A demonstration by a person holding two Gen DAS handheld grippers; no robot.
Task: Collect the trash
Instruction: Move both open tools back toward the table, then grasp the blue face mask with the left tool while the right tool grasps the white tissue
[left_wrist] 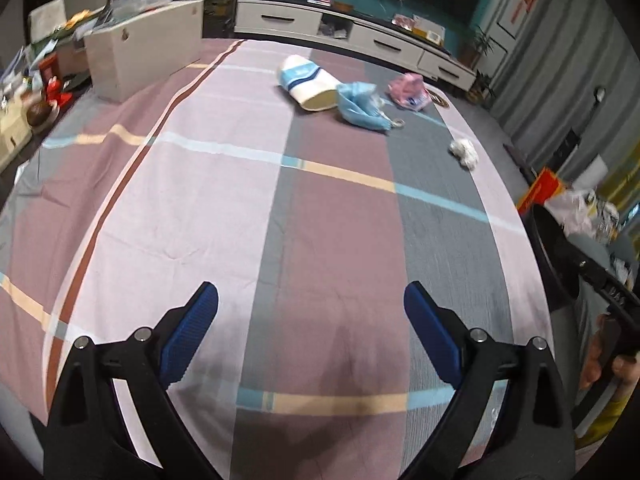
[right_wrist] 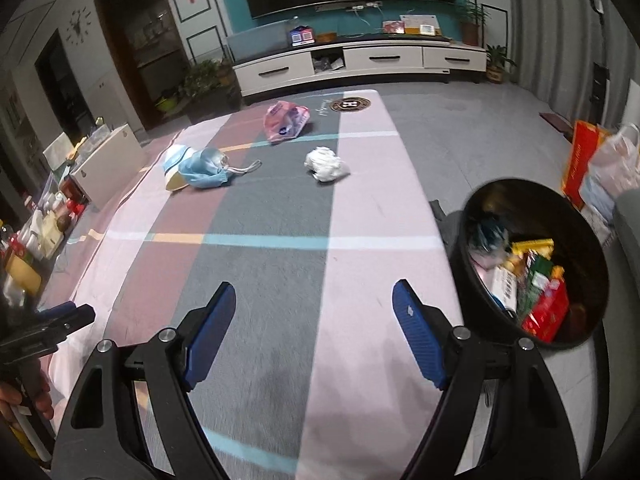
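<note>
Gaping, both the left gripper (left_wrist: 311,300) and right gripper (right_wrist: 314,300) grasp nothing; tissue (right_wrist: 326,165) lies far ahead, bin (right_wrist: 472,264) right of the right jaws.

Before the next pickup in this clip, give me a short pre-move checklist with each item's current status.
1. Right gripper open and empty: ok.
2. Left gripper open and empty: ok.
3. Trash left on the cloth: crumpled white paper, pink bag, blue bag: not ok.
4. Black bin beside the table, mouth open: ok.
5. Room left in bin: cannot tell.
</note>
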